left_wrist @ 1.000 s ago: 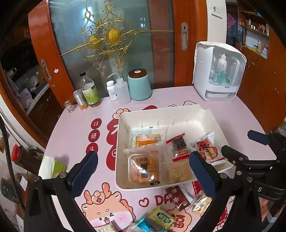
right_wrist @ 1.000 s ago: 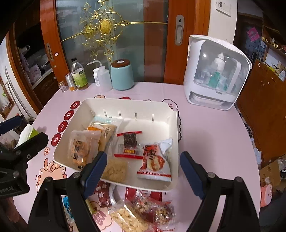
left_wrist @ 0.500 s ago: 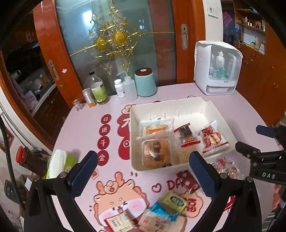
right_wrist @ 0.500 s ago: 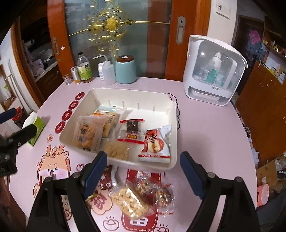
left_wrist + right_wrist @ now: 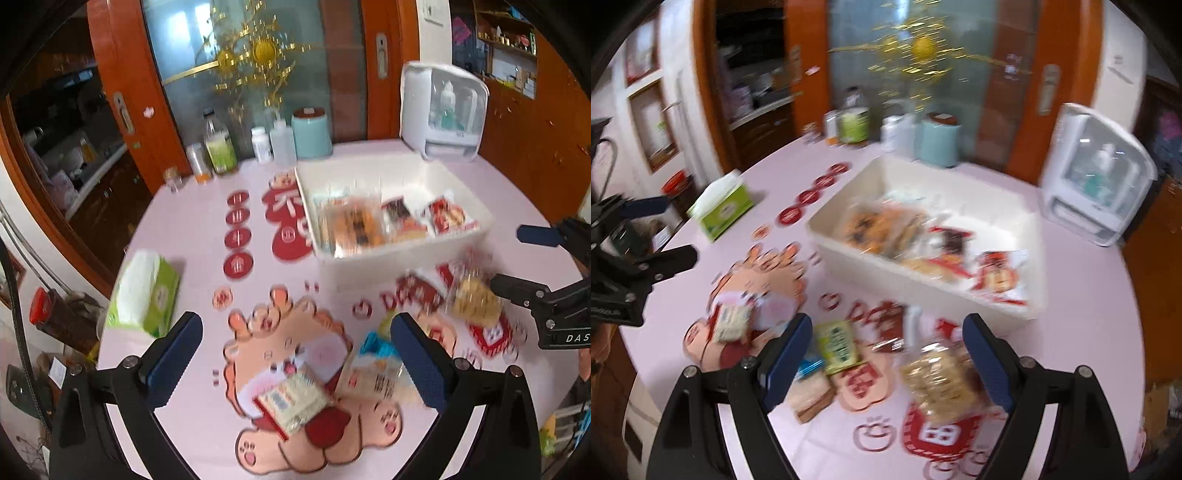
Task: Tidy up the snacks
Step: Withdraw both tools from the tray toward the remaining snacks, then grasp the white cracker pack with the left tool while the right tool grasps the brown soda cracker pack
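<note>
A white bin (image 5: 388,264) holds several wrapped snacks, blurred by motion. Loose snacks lie in front of it on the pink table mat. My left gripper (image 5: 295,356) hangs open above a pale yellow packet (image 5: 291,402), with a blue packet (image 5: 376,343) just inside its right finger. My right gripper (image 5: 886,350) is open too, over a clear bag of pale crackers (image 5: 938,373), a green packet (image 5: 836,345) and a dark red packet (image 5: 890,325). Nothing is between either pair of fingers. The bin (image 5: 923,291) lies just beyond the right gripper. Each gripper shows in the other's view: right gripper (image 5: 517,262), left gripper (image 5: 665,232).
A green tissue box (image 5: 144,295) stands at the table's left edge. Bottles and a teal jar (image 5: 310,136) line the back, in front of a glass door. A white appliance (image 5: 443,110) stands back right. The table's round edge drops off near both grippers.
Both grippers have drawn back from the bin toward the table's near edge, bringing the loose packets under them. The right gripper has rolled. Both stay open.
</note>
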### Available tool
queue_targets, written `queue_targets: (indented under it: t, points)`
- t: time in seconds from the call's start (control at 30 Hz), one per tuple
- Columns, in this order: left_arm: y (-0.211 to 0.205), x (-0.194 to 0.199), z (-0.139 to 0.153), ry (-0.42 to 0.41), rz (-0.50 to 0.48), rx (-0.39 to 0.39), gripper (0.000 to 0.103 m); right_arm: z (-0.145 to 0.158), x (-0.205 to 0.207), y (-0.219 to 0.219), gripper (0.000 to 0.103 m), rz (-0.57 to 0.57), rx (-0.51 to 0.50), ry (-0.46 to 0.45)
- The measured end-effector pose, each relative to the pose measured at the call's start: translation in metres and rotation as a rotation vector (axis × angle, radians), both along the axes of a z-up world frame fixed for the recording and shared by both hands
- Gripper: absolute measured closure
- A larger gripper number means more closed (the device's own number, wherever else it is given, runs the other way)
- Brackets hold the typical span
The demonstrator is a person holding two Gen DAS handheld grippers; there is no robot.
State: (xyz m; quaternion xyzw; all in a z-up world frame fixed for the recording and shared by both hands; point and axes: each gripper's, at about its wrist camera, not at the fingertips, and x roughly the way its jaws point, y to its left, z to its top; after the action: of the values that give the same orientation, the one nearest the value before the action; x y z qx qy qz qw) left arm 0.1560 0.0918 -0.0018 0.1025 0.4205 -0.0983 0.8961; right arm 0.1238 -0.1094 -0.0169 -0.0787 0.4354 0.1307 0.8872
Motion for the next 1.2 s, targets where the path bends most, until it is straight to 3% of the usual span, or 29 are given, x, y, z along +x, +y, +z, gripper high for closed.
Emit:
queue_targets:
  t: [0.3, 0.5, 0.73, 1.07, 1.2]
  points:
    - [0.028, -0.010, -0.093, 0.171, -0.116, 0.043, 0.002, -0.081, -0.014, 0.038, 0.019, 0.161, -0.004, 0.157]
    - [0.041, 0.001, -0.136, 0.261, -0.171, 0.030, 0.002, -0.122, -0.020, 0.047, 0.019, 0.239, -0.018, 0.217]
    - [0.026, 0.001, -0.149, 0.294, -0.329, 0.052, 0.002, -0.139, -0.019, 0.061, 0.019, 0.326, -0.039, 0.228]
    - [0.013, 0.020, -0.166, 0.334, -0.376, 0.130, 0.002, -0.147, -0.012, 0.082, 0.023, 0.401, -0.064, 0.199]
    - [0.011, 0.024, -0.172, 0.364, -0.386, 0.126, 0.001, -0.146, -0.012, 0.086, 0.032, 0.416, -0.062, 0.189]
